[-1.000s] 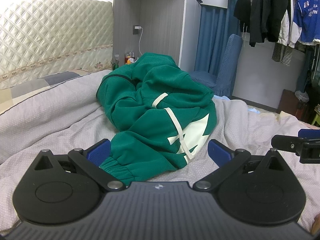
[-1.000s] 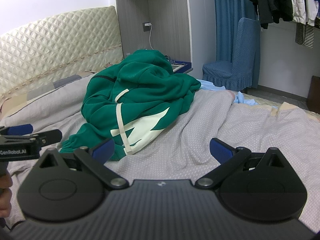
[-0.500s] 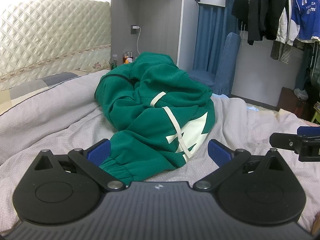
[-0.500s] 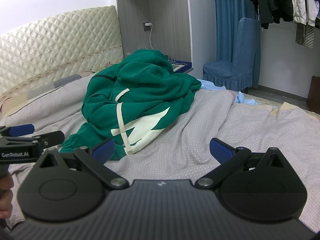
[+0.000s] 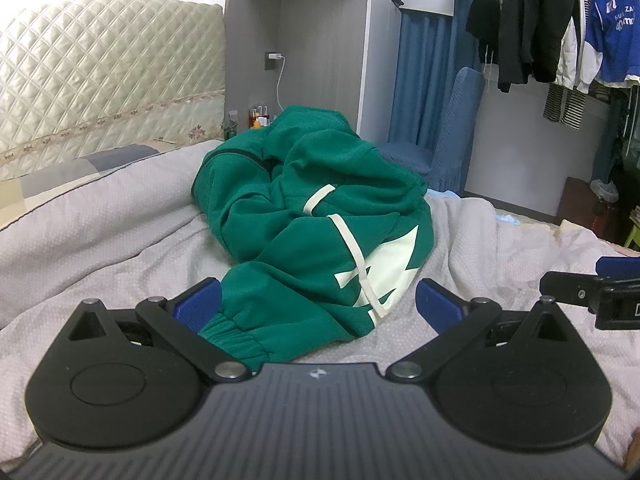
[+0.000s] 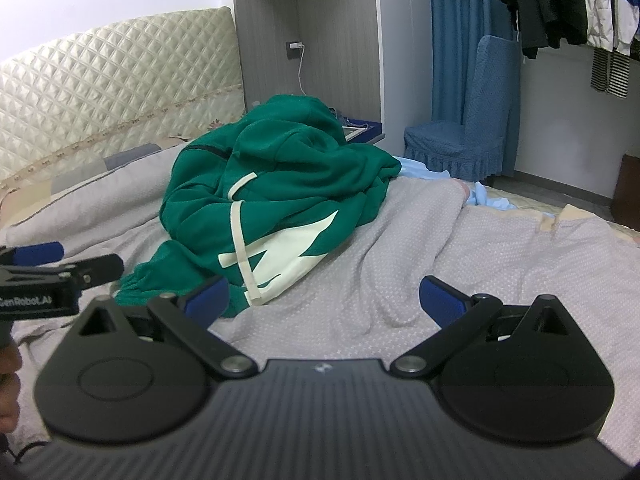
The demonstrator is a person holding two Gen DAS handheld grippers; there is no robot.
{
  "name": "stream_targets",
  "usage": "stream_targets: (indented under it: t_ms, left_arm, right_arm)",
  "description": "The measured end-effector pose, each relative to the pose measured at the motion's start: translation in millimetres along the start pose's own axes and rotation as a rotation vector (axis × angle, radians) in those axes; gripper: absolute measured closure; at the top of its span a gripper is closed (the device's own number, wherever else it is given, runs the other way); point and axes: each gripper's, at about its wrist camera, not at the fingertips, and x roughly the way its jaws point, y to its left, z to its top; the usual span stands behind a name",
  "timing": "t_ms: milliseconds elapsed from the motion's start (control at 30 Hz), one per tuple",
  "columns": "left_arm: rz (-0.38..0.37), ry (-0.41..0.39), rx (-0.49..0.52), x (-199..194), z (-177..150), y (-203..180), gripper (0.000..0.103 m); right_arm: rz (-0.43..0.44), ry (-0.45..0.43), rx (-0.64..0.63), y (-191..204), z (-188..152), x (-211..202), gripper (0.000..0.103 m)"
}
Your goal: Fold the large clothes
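A crumpled green hoodie [image 5: 320, 220] with a cream print and drawstring lies heaped on the grey bedspread [image 5: 100, 232]. My left gripper [image 5: 318, 304] is open, low over the bed, with the hoodie's ribbed cuff [image 5: 232, 336] just ahead between its blue pads. In the right wrist view the same hoodie [image 6: 272, 200] sits ahead and to the left. My right gripper [image 6: 324, 296] is open over bare bedspread [image 6: 460, 248], its left pad near the hoodie's hem. Each gripper shows at the edge of the other's view.
A quilted cream headboard [image 5: 100, 80] stands behind the bed. A grey wardrobe niche [image 5: 312, 48] with a charger, a blue covered chair [image 6: 472, 128] and hanging clothes [image 5: 532, 20] fill the back right. A light blue cloth [image 6: 484, 196] lies at the bed's far edge.
Both grippers have drifted slightly; the hoodie sits a touch closer in the left wrist view. Nothing has been grasped and the hoodie has not moved.
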Motion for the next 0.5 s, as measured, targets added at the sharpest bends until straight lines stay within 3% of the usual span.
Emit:
stream_targets:
  t_ms: [500]
  left_arm:
    - [0.010,0.011,-0.008,8.2,-4.3,-2.1,0.000]
  right_arm:
    - [0.038,-0.008,0.026,-6.1,2.0,-4.1,0.000]
